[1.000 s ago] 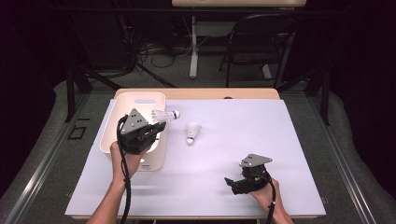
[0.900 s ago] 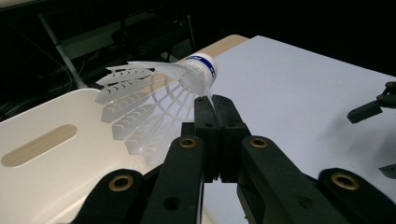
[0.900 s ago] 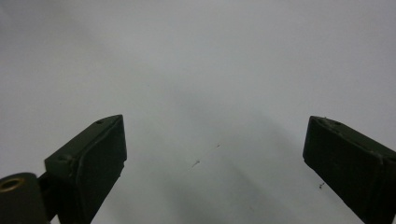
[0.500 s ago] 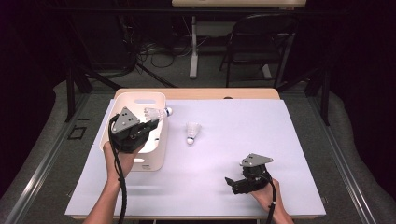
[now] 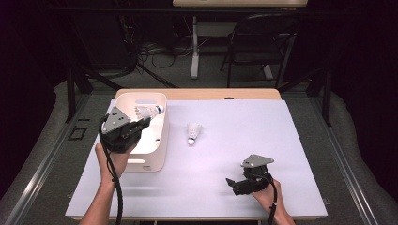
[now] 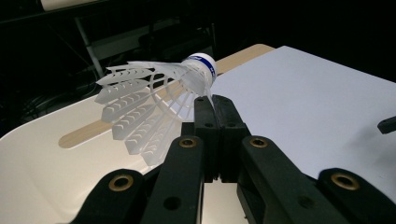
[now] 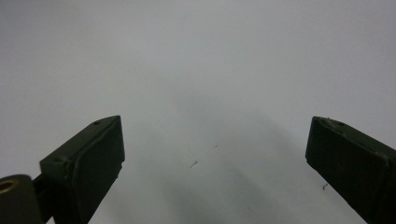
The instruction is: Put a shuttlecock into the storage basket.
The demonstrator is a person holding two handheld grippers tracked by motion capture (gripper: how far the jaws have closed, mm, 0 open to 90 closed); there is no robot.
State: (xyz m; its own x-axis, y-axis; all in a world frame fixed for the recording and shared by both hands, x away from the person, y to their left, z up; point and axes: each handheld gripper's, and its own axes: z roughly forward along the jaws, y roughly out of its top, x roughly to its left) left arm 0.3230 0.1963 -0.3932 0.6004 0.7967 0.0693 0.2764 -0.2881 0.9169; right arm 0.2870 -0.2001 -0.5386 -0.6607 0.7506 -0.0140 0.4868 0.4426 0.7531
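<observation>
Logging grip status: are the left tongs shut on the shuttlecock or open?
Shut on it: the left tongs pinch the shuttlecock by its skirt near the cork, jaws pressed together, above the white bin.

The white sheet (image 5: 263, 140) is lit brightly and evenly from above, while the surroundings beyond the table are lost in near-black. A soft shadow is cast just beside the right gripper (image 5: 231, 182). In the left gripper view, the shuttlecock (image 6: 154, 100) pinched above the fingertips (image 6: 205, 105) is rendered sharply, and the dark background is dim. In the right gripper view, a grey, hazy surface is seen between the fingers (image 7: 88, 154), with diffuse shadow and soft focus.
</observation>
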